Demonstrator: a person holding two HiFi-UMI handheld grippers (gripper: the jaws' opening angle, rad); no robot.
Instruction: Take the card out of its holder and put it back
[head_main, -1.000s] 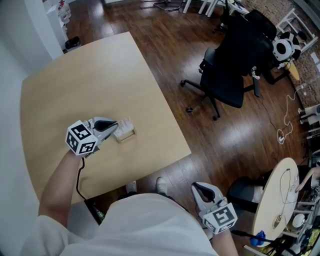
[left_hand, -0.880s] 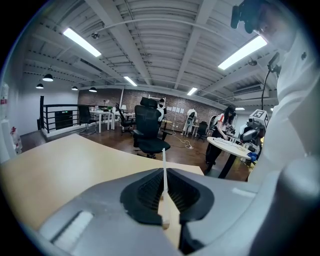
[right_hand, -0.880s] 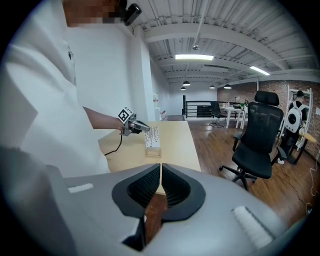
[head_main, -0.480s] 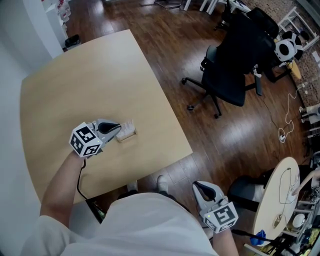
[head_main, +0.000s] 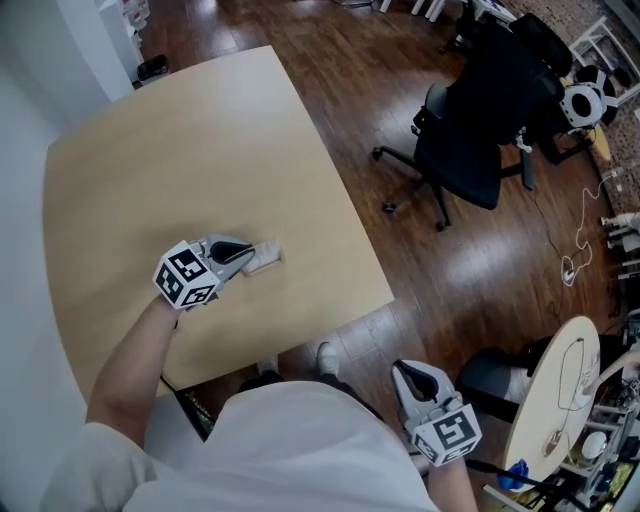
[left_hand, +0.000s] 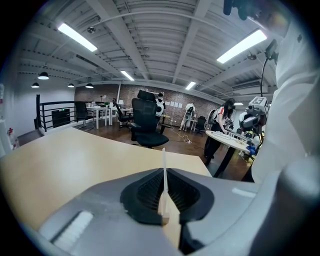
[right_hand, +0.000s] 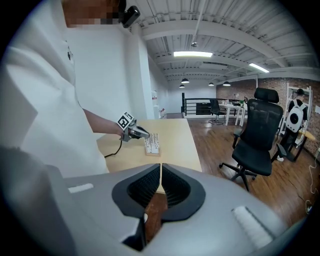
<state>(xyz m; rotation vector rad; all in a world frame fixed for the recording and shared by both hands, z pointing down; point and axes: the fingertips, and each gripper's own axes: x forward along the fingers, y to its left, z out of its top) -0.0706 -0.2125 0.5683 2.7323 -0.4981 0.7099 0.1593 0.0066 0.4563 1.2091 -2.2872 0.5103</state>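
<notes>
On the table (head_main: 200, 140), left gripper (head_main: 250, 256) clamps the card (left_hand: 163, 170) at its holder (head_main: 266, 258); right gripper (head_main: 405, 370) closed, empty. Likely put-back step: next seat card in slot, release.

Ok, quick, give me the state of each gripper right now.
Left gripper: closed, holding the card between its jaws.
Right gripper: closed, holding nothing.
</notes>
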